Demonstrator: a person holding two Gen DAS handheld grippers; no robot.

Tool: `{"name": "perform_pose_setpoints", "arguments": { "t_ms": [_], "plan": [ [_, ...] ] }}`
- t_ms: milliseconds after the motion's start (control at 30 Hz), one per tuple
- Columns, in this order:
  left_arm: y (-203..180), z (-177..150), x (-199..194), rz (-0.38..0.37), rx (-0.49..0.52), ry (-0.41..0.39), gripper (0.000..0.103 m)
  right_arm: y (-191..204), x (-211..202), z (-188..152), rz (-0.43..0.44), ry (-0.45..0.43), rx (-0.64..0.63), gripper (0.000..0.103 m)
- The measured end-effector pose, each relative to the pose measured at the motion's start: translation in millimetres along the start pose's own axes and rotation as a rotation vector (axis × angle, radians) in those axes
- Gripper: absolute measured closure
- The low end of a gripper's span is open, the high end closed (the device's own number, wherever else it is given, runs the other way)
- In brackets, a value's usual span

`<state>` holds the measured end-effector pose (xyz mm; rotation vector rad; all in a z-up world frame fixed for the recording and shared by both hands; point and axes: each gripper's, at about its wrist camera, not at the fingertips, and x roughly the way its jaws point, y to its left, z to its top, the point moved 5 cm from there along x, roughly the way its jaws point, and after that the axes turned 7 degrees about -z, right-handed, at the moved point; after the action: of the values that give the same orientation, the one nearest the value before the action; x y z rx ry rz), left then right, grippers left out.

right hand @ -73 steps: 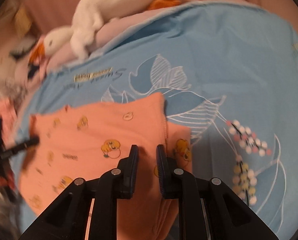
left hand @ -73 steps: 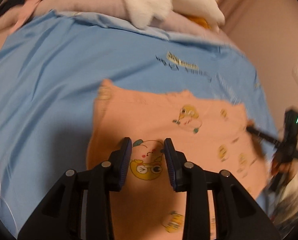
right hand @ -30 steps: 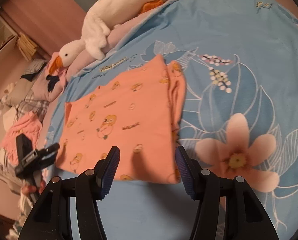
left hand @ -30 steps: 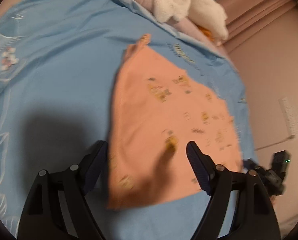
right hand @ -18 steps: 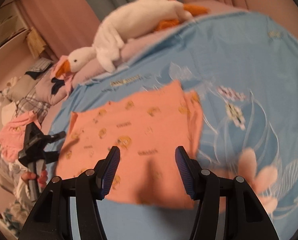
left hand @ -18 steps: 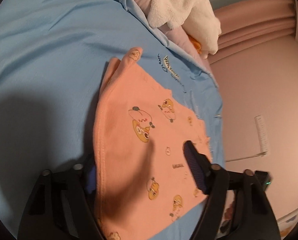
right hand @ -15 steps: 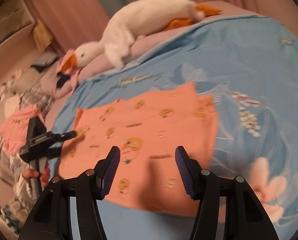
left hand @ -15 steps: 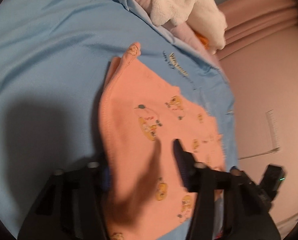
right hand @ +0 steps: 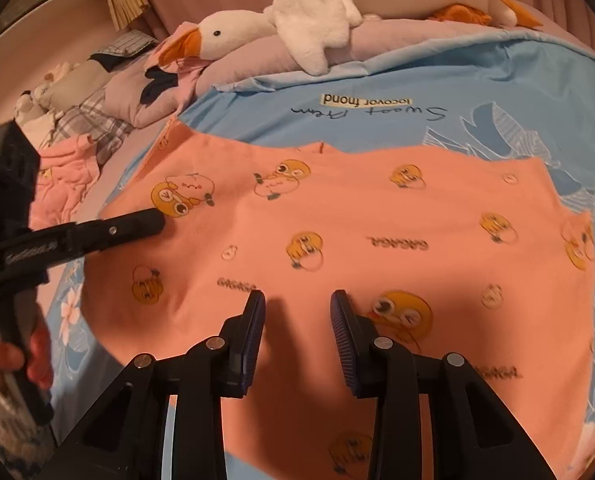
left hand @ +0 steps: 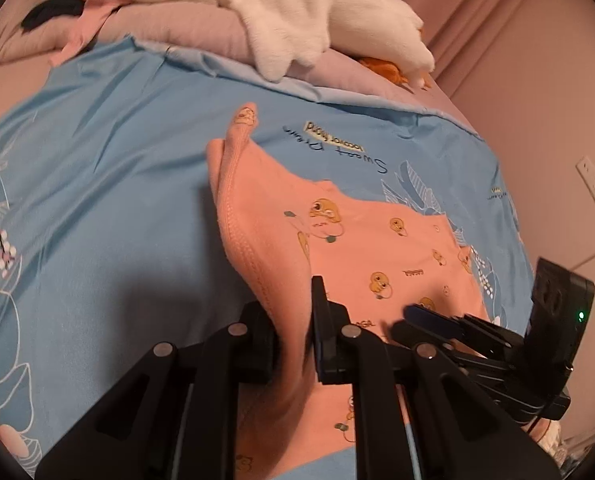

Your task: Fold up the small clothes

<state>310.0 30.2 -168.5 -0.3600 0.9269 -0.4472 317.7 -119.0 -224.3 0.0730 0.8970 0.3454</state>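
Both fingers closing: left gripper (left hand: 295, 334) pinches orange garment (left hand: 377, 248); right gripper (right hand: 297, 320) spread above it.

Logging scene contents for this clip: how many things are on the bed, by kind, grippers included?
Orange printed garment: 1
Plush goose: 1
Blue bedsheet: 1
Grippers: 2, the left gripper with jaws closing on the garment's edge, the right gripper with jaws closing above the garment.
Total: 5

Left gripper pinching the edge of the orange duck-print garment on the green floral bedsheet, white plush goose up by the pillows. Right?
Not quite: the floral bedsheet is light blue, as the left wrist view shows. The rest holds: left gripper, jaws closing, pinches the orange duck-print garment edge; white plush goose by the pillows.
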Motion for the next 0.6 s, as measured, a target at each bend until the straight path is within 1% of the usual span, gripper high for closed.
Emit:
{"name": "perform_pose_setpoints", "arguments": {
  "t_ms": [133,367,600],
  "plan": [
    [-9.2,0.4,0.0,0.009,0.025,-0.002,0.090,0.1,7.5,-5.7,-0.007,0.020,-0.011,0.066],
    [-22.5,0.7,-1.4,0.027,0.059,-0.001,0.090,-1.8,7.0,-5.9,0.020,0.033,0.011,0.066],
    [-33.0,0.2,-1.8,0.037,0.083,-0.006,0.090,-11.1,-5.0,-9.2,0.087,0.023,0.094,0.066]
  ]
}}
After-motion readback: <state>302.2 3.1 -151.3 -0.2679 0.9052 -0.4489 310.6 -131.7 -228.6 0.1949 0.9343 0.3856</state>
